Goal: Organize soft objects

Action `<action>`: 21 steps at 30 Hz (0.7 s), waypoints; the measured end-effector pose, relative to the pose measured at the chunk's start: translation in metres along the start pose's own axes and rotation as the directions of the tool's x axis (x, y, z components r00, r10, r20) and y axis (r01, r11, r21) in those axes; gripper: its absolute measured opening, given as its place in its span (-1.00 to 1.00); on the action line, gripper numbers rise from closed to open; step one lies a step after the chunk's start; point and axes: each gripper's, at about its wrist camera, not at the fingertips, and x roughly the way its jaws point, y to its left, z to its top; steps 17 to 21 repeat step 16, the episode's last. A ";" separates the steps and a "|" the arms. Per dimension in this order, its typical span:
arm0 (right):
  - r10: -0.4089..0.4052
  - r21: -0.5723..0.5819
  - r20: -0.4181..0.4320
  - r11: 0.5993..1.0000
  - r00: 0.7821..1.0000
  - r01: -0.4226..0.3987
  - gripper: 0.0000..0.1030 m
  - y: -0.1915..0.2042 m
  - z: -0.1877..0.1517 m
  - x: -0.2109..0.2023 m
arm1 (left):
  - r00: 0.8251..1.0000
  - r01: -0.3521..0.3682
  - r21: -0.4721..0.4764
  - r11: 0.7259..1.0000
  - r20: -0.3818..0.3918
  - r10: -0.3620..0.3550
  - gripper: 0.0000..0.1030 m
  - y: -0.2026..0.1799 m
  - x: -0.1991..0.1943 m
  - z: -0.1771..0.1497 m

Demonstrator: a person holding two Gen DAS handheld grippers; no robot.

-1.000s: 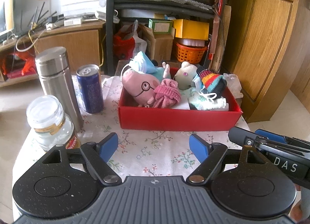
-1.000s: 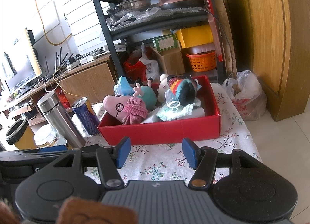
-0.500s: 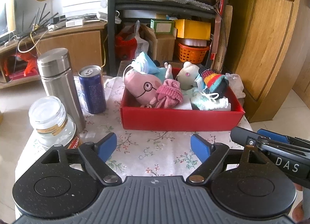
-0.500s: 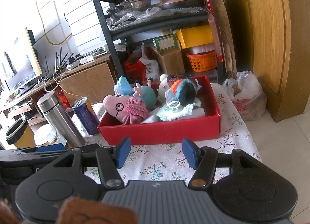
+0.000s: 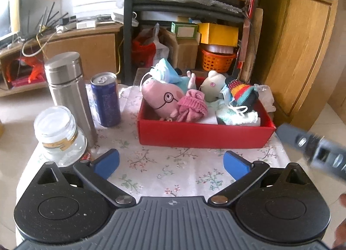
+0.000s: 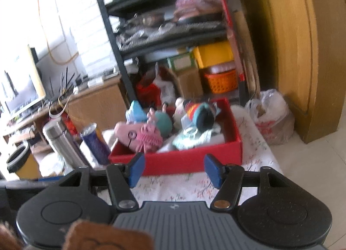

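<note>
Soft toys (image 5: 173, 100) all piled in the red box (image 5: 203, 135) on the table; nothing soft left outside, so it looks abt done. My left gripper (image 5: 170, 162) just opened wide, right gripper (image 6: 174, 170) opening too, both empty.

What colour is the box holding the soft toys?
Red box, clearest in the left wrist view.

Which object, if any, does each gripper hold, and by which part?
Nothing is held. The left gripper and right gripper have just been opening, with only the floral tablecloth between their jaws. The soft toys lie untouched in the red box.
</note>
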 end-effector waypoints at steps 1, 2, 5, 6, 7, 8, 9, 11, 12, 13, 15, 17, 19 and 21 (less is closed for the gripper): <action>-0.003 0.008 0.015 1.000 1.000 0.003 -0.26 -0.002 0.002 -0.002 | 1.000 -0.007 0.005 1.000 -0.001 0.007 0.89 0.000 0.001 0.000; -0.008 0.017 0.029 1.000 1.000 0.007 -0.22 -0.004 0.003 -0.004 | 1.000 -0.010 0.010 1.000 -0.001 0.010 0.89 0.000 0.001 -0.001; -0.060 0.035 0.045 0.998 0.997 0.058 0.12 -0.010 0.004 -0.004 | 1.000 -0.009 0.009 1.000 0.002 0.009 0.89 0.002 0.001 -0.002; -0.078 0.035 0.038 0.996 0.996 0.076 0.15 -0.011 0.004 -0.002 | 1.000 -0.003 0.007 1.000 0.005 0.003 0.89 0.003 0.001 -0.002; -0.091 0.030 0.022 0.996 0.996 0.090 0.15 -0.013 0.003 0.002 | 1.000 0.003 0.003 1.000 0.009 -0.003 0.89 0.004 0.000 -0.003; -0.103 0.023 0.000 0.994 0.995 0.103 0.16 -0.014 0.000 0.005 | 1.000 0.006 -0.002 1.000 0.014 -0.006 0.89 0.005 -0.001 -0.003; -0.113 0.017 -0.026 0.993 0.993 0.114 0.16 -0.015 -0.002 0.010 | 1.000 0.008 -0.005 1.000 0.020 -0.008 0.89 0.006 -0.001 -0.003; -0.118 0.006 -0.075 0.993 0.990 0.118 0.16 -0.015 -0.008 0.017 | 0.999 -0.003 -0.002 1.000 0.038 0.003 0.89 0.007 -0.004 -0.003; -0.115 -0.002 -0.096 0.993 0.989 0.116 0.16 -0.014 -0.011 0.020 | 0.999 -0.008 0.003 1.000 0.049 0.008 0.89 0.007 -0.005 -0.003; -0.113 -0.013 -0.109 0.994 0.988 0.113 0.16 -0.013 -0.014 0.021 | 0.998 -0.013 0.009 1.000 0.058 0.012 0.89 0.007 -0.007 -0.002; -0.114 -0.036 -0.122 0.993 0.986 0.110 0.16 -0.009 -0.018 0.023 | 0.998 -0.011 0.013 1.000 0.063 0.011 0.89 0.008 -0.008 -0.002; -0.115 -0.043 -0.125 0.993 0.985 0.111 0.17 -0.008 -0.019 0.024 | 0.998 -0.010 0.007 1.000 0.057 0.009 0.89 0.009 -0.008 -0.002; -0.115 -0.043 -0.125 0.993 0.985 0.111 0.17 -0.008 -0.019 0.024 | 0.998 -0.010 0.007 1.000 0.057 0.009 0.89 0.009 -0.008 -0.002; -0.115 -0.043 -0.125 0.993 0.985 0.111 0.17 -0.008 -0.019 0.024 | 0.998 -0.010 0.007 1.000 0.057 0.009 0.89 0.009 -0.008 -0.002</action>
